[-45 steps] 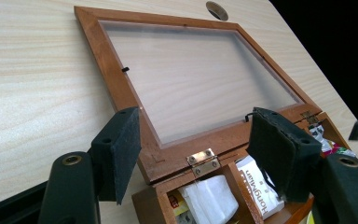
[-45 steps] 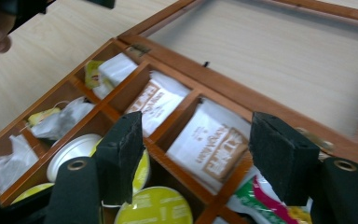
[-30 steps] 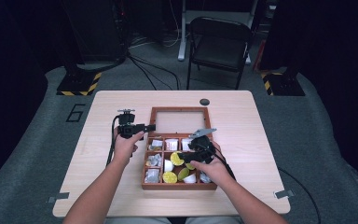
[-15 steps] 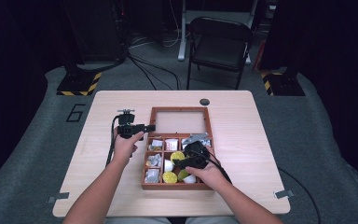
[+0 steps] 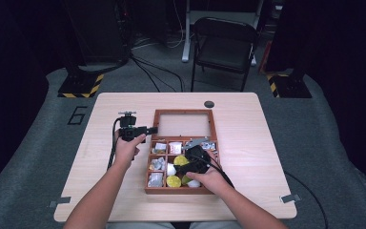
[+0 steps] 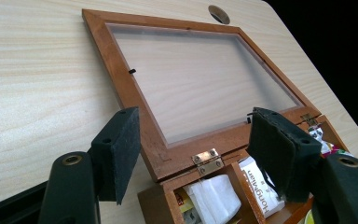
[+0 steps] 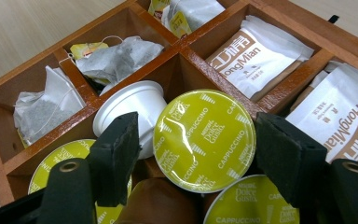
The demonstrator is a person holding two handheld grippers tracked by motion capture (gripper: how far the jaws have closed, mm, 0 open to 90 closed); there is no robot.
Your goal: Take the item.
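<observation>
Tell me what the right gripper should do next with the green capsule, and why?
Probably close on it. The right gripper is open, its jaws either side of the green capsule, which lies tilted on top of other capsules in the box. Nothing is gripped yet. The left gripper is open near the lid, out of the way.

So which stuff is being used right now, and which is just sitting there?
In use:
right gripper, open around a green-lidded cappuccino capsule
wooden compartment box
left gripper, open by the box's glass-paned lid

Lying about:
white tea bags
HongMian sachets
black folding chair
</observation>
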